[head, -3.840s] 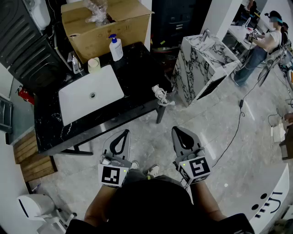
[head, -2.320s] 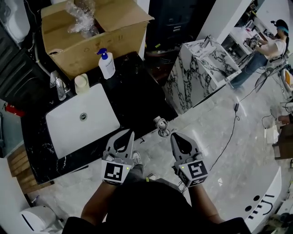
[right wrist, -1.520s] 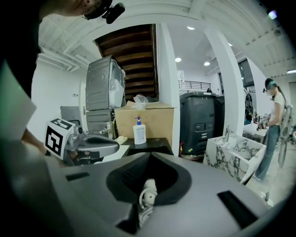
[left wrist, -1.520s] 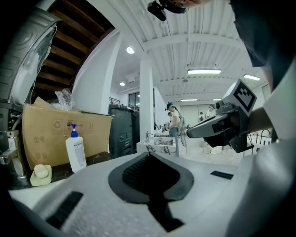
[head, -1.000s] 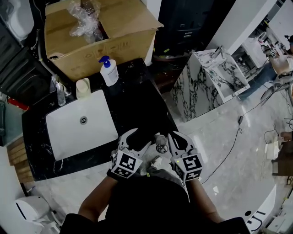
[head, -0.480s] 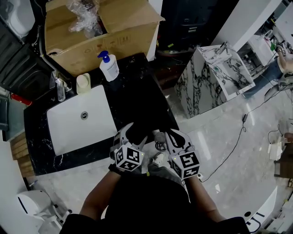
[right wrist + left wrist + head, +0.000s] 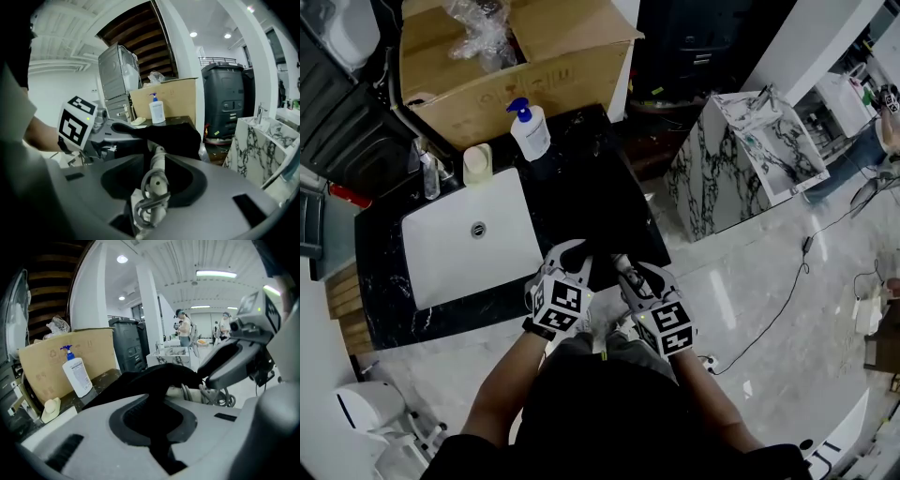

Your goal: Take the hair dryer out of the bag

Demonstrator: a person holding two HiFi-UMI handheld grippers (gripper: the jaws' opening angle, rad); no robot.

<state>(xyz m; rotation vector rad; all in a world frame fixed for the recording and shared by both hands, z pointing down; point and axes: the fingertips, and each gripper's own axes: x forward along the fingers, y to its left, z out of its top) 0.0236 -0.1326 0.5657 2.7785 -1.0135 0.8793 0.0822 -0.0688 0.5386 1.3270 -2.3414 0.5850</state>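
Starting with the head view: the task has barely begun. One black bag (image 7: 598,251) lies at the front edge of the bench (image 7: 581,178), and one hair dryer (image 7: 622,266) is mostly inside it, with only the handle and its wound cord poking out toward the person. The left gripper (image 7: 571,255) and the right gripper (image 7: 635,278) both sit at the bag, so that's two grippers. The dryer is yet to be gripped, pulled free and put down. Also on the bench: one sink (image 7: 459,246), one soap bottle (image 7: 531,131), one cup (image 7: 477,163) and one cardboard box (image 7: 534,70).

Left gripper view: the jaws are pressed together on a fold of black bag cloth, pinning the bag. The handle shows just beyond, beside the right gripper.

Right gripper view: the jaws are opening, with the handle and its cord loops lying between them. The pads don't look clamped on it. The dryer's body is hidden in the bag.
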